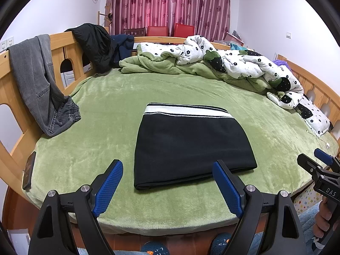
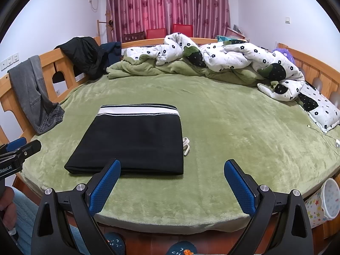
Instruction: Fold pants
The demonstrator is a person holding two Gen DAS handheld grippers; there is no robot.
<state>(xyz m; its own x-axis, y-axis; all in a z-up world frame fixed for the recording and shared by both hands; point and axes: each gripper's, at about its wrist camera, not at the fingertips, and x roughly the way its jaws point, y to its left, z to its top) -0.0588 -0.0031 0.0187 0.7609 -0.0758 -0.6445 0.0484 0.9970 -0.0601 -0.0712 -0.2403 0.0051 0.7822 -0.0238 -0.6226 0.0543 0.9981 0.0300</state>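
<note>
Now folded pants [image 1: 191, 146] near bed edge [image 1: 170, 218]; left gripper [image 1: 167, 184], right gripper [image 2: 172, 182] wide apart, seemingly empty.

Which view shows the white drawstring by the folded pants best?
The right wrist view: the white drawstring lies exposed beside the folded pants at their right edge. In the left wrist view the pants show, but no drawstring is visible.
</note>
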